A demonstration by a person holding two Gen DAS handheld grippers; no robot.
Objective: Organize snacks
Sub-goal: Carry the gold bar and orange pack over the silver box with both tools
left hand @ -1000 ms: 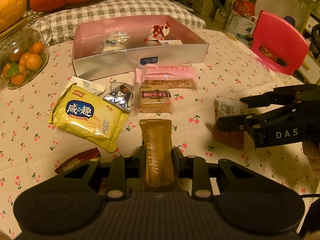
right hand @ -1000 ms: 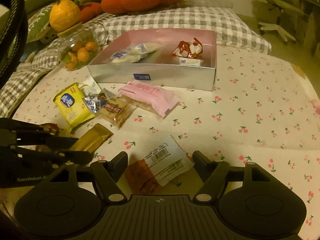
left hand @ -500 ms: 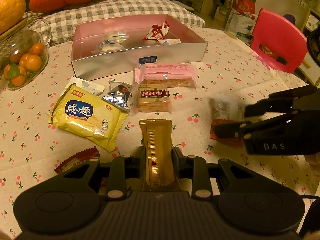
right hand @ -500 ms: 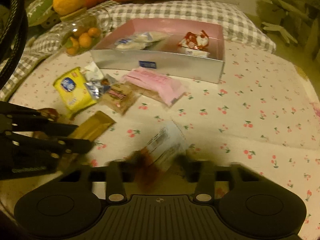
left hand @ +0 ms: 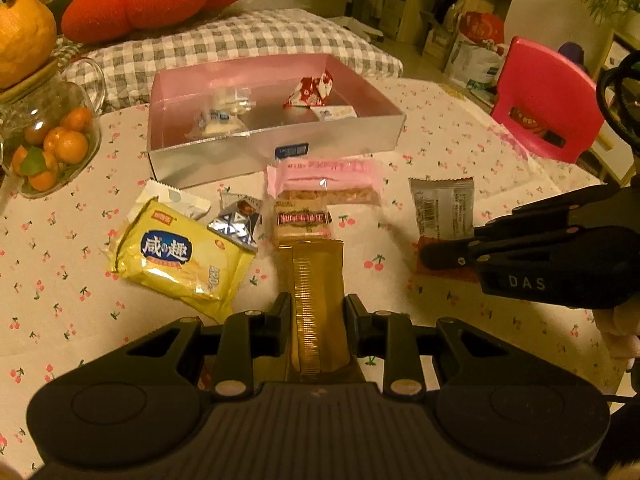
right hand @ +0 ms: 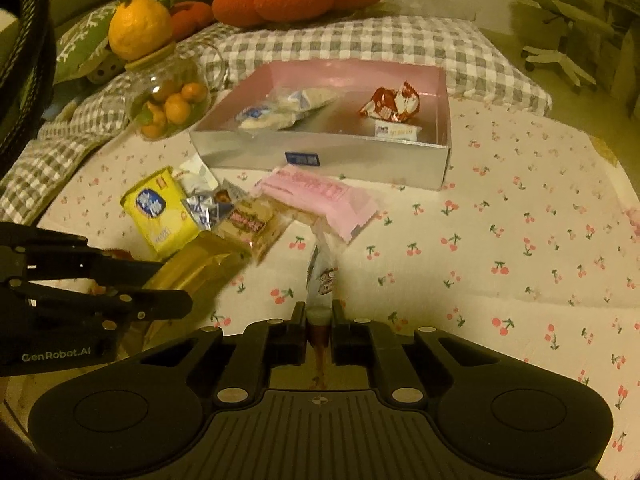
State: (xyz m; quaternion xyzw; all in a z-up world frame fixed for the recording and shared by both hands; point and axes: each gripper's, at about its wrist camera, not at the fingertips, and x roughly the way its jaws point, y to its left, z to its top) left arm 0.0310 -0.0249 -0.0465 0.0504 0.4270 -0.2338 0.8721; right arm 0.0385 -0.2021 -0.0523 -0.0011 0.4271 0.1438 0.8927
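Note:
My left gripper (left hand: 316, 312) is shut on a long gold snack bar (left hand: 316, 280) and holds it above the cloth. My right gripper (right hand: 319, 316) is shut on a silver and red snack packet (right hand: 322, 276), gripped edge-on and lifted; it also shows in the left wrist view (left hand: 442, 210). A silver box with a pink inside (left hand: 280, 152) stands farther back and holds a few small wrapped snacks. On the cloth before it lie a yellow cracker pack (left hand: 180, 256), a pink wafer pack (left hand: 326, 178), a brown biscuit pack (left hand: 303, 220) and a small silver packet (left hand: 236, 224).
A glass jar of small oranges (left hand: 44, 136) stands at the left with a large orange on top. A grey checked cushion (left hand: 240, 40) lies behind the box. A red chair (left hand: 548, 100) stands at the right past the table edge.
My right gripper has closed on the silver and red packet and lifted it off the cloth, turning it upright. My left gripper has risen slightly with the gold bar.

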